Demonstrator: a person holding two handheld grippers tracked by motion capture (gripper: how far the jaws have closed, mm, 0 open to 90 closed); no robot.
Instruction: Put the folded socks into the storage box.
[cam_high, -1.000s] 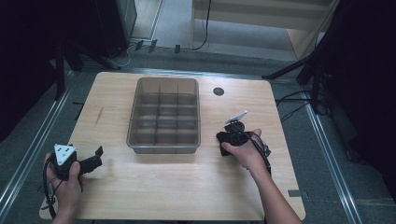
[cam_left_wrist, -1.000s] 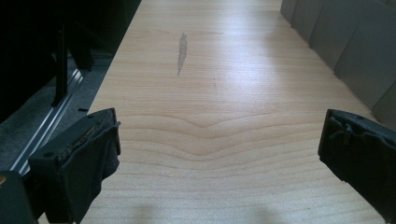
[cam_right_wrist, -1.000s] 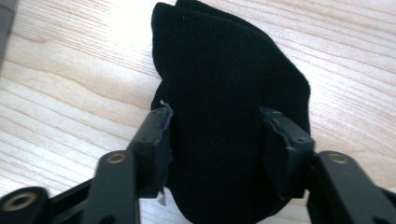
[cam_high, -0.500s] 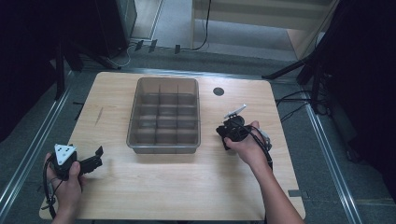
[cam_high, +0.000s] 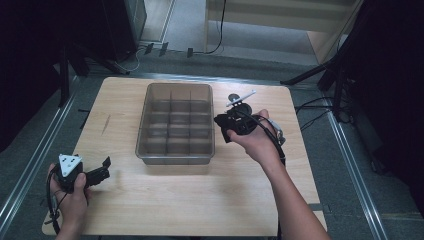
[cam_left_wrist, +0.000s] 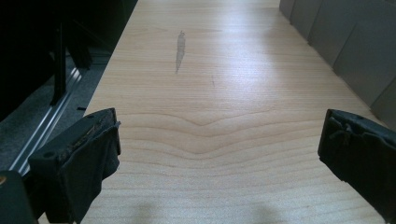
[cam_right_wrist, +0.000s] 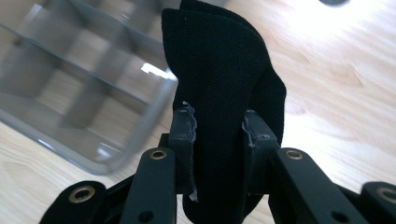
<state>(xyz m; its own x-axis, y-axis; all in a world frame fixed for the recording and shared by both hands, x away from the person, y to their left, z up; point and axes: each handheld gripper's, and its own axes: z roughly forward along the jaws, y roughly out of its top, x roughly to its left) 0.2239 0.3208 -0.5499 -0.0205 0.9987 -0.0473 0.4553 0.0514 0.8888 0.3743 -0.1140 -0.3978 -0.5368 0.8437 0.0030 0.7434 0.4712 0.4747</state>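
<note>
My right gripper (cam_high: 226, 129) hangs just right of the clear compartment tray (cam_high: 176, 160), its jaws shut on a piece of black cloth (cam_right_wrist: 219, 70). In the right gripper view the cloth stands up between the two fingers (cam_right_wrist: 184, 130), with the tray's corner (cam_right_wrist: 154, 109) close behind at the left. Down at the table's front left corner, my left gripper (cam_high: 102, 170) is held low and open. The left gripper view has its jaws wide apart over bare wood (cam_left_wrist: 219, 154), nothing between them, and the tray's wall (cam_left_wrist: 345, 46) at the upper right.
The tray is divided into several empty-looking compartments in the middle of the wooden table (cam_high: 165, 210). A round black cable hole (cam_high: 233, 98) lies behind the right gripper. Dark stands and cables surround the table on the floor.
My right gripper has moved away from the person and leftward, closer to the tray's right wall, still holding the black cloth. The left gripper has stayed put.
</note>
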